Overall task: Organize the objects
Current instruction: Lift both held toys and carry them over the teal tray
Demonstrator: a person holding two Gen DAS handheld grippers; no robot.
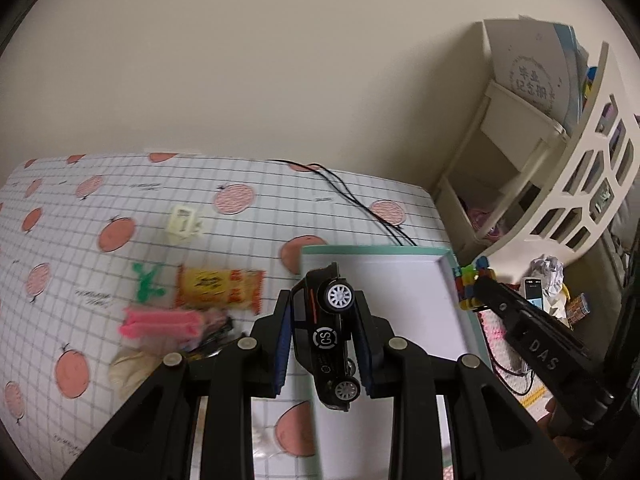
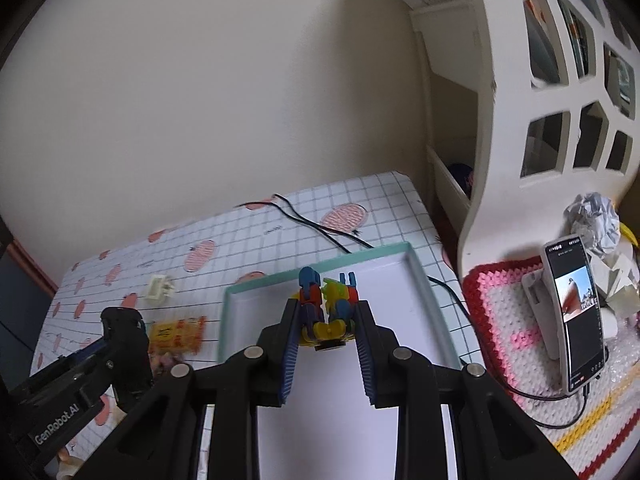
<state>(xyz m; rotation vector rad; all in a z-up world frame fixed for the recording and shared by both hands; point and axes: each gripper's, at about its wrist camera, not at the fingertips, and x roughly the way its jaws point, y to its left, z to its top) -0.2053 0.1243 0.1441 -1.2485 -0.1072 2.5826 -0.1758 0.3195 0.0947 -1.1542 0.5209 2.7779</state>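
The left gripper (image 1: 322,336) had its fingers (image 1: 282,344) clamped on a black toy car (image 1: 326,332), which hung nose-down between the blue pads near the centre of the left wrist view, over the left edge of the white tray (image 1: 400,280) with the teal rim. The right gripper (image 2: 326,336) was likewise closed on a load: its fingers (image 2: 291,344) pinched a multicoloured block toy (image 2: 326,308), held above the tray's white floor in the middle of the right wrist view. In the left wrist view that same gripper showed at centre right, with the block toy at the tray's right rim.

Neither toy had been set down yet. The tray floor that could be seen looked bare, so the sorting seemed to be at an early stage, with these two pieces probably the first to go in.

Further out, the rest waited on the tabletop (image 1: 80,208) with its grid-and-peach cloth, left of the tray: an orange snack packet (image 1: 220,288), a green plastic figure (image 1: 146,282), a pink clip-like piece (image 1: 160,322) with something dark beside it, a pale rounded object (image 1: 128,368) at lower left, and a small cream block (image 1: 182,220) higher up. All were blurred, so their make was hard to tell. A black cable (image 1: 352,196) ran across the cloth to the tray's far edge.

On that showing, two items were in hand and at least five remained to be gathered.
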